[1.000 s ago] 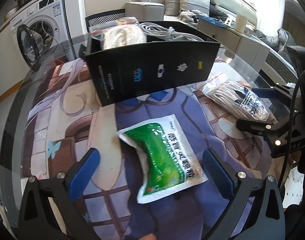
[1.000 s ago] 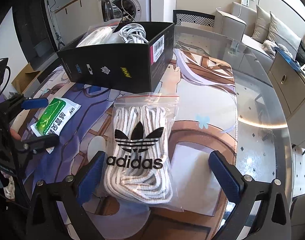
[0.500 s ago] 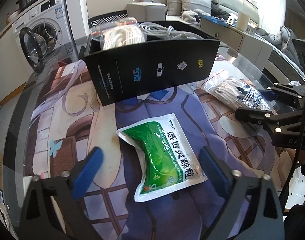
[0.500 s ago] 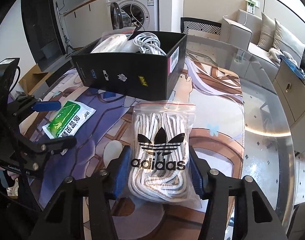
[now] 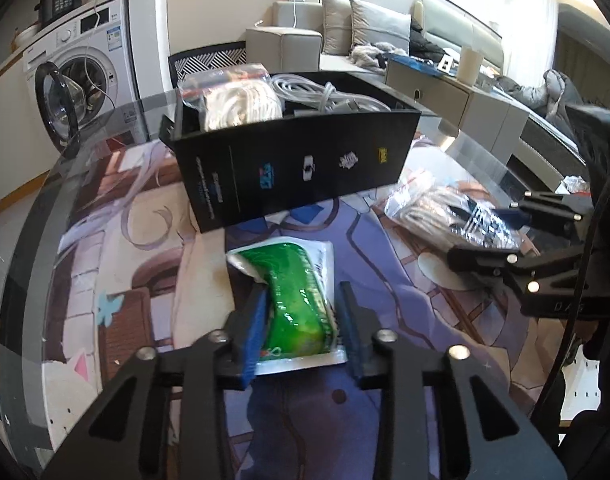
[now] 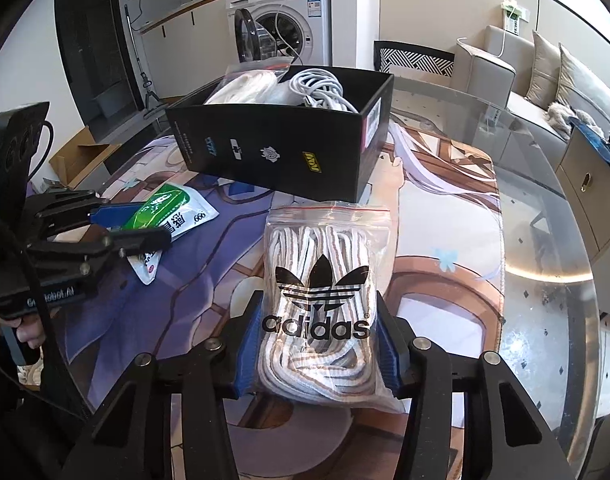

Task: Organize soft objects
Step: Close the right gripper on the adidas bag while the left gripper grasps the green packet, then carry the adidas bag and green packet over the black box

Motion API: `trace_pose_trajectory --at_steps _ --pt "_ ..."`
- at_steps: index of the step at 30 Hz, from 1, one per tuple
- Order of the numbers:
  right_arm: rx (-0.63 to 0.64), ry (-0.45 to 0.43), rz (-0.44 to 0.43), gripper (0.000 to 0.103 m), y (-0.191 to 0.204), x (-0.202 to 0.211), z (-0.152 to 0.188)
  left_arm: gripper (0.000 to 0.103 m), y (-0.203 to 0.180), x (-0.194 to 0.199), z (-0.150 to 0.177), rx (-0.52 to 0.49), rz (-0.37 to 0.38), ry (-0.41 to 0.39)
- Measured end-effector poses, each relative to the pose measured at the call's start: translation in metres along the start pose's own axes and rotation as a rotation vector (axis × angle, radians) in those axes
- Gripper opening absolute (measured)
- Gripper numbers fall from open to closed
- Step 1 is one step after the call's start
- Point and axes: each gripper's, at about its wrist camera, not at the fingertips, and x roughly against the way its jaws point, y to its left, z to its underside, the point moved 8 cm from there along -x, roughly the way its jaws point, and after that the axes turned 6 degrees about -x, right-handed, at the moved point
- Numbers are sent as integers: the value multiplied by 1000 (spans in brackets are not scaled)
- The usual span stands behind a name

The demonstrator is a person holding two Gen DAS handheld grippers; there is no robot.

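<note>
- Left gripper [image 5: 301,316] was clamped on the green pouch [image 5: 297,296], blue pads squeezing both long sides so the pouch buckled up in the middle. The pouch was soft, so a side pinch like that was probably the easiest way to get it off the mat [image 5: 385,420].
- Right gripper [image 6: 319,344] was doing the same to the laces bag [image 6: 325,300]: fingers closed in on the fat lower end, with the zip end pointing at the box [image 6: 281,156].
- Both items looked still down on the mat, just in front of the box, pouch to the left and bag to the right, near each other.
- The box already held a rope bag [image 5: 237,100] and a grey cable [image 5: 321,94], so I'd guess these two go in next.
- Box wall stood between each gripper and the opening, so both would need lifting over it. Free room inside looked tight, mostly toward the right end.
- The grippers sat close together, so going in at once could get cramped.
- Washer [image 6: 285,24] and sofa [image 5: 369,32] were well behind, not in the way.
</note>
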Motion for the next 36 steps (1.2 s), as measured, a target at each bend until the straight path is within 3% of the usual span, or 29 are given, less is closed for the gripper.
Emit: trace_pose_trajectory --at_steps 9,19,36 --pt "1 -18 -16 45 1 5 -1 29 1 0 0 12 19 -16" --pt "6 -73 -29 45 3 23 -7 29 6 18 -11 52 46 -91" --pt "-1 -239 -45 45 8 71 -54 29 23 51 -49 91 25 -223"
